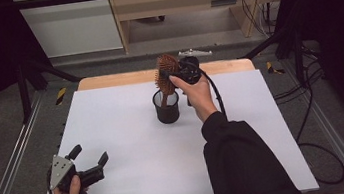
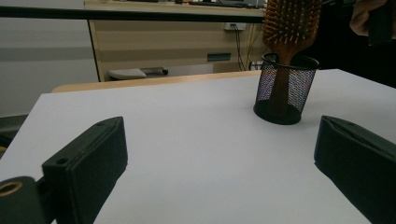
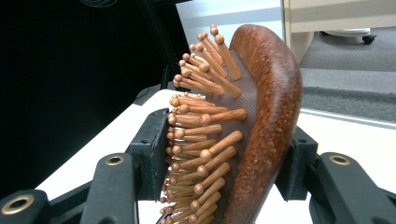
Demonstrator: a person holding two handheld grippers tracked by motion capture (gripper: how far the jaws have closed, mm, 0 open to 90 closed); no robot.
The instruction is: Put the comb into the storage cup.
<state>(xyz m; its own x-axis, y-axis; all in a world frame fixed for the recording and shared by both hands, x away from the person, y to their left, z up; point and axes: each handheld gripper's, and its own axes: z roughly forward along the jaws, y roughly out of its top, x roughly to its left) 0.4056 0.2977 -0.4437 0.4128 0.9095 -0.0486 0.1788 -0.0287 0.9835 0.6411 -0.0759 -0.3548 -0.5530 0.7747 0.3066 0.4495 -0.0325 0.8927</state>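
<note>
— High view first: where's your right gripper (image 1: 173,72)?
— You've got it clamped on the hairbrush (image 1: 166,71), handle down in the mesh cup (image 1: 167,108) mid-table.
— Your left gripper (image 1: 88,157)?
— Jaws spread wide, nothing between them, low at the table's (image 1: 134,172) near-left corner.

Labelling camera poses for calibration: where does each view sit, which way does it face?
High view: above the person's side, looking forward and down on the table; forearms, left gripper, right gripper show.
Left gripper view: low over the table, facing the mesh cup; own open jaws.
Right gripper view: along jaws shut on the hairbrush.
All three show the hairbrush.
</note>
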